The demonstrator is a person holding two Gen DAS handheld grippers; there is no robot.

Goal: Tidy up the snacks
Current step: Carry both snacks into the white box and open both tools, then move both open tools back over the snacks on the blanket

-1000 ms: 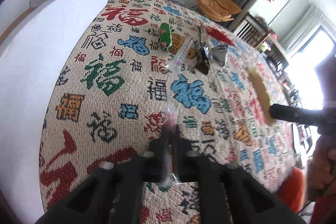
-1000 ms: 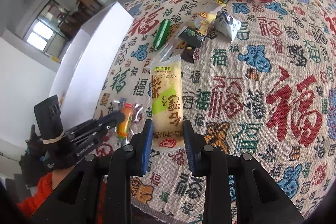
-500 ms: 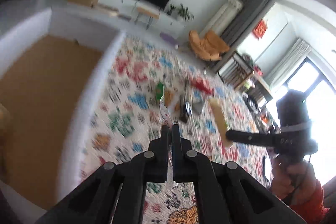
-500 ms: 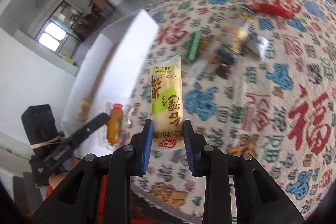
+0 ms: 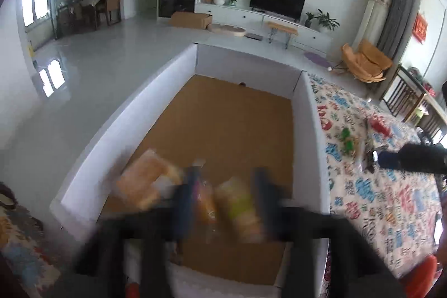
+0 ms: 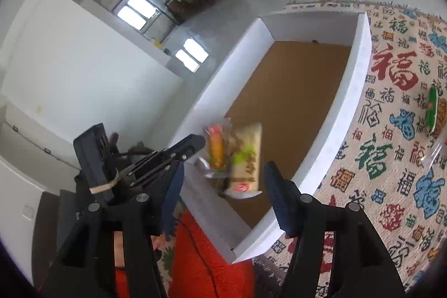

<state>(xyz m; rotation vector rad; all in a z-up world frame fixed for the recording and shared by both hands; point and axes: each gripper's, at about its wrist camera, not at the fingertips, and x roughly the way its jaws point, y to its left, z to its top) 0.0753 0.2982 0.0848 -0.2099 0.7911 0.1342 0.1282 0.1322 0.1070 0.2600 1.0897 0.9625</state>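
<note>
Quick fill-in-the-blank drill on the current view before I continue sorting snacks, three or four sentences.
1. The right hand-held gripper is ____.
2. The yellow-green packet and the orange snack are over the white ____ with a brown floor.
3. The green snack lies on the patterned ____.
4. The left hand-held gripper looks ____ from motion.

Missing words: open; box; tablecloth; blurred
</note>
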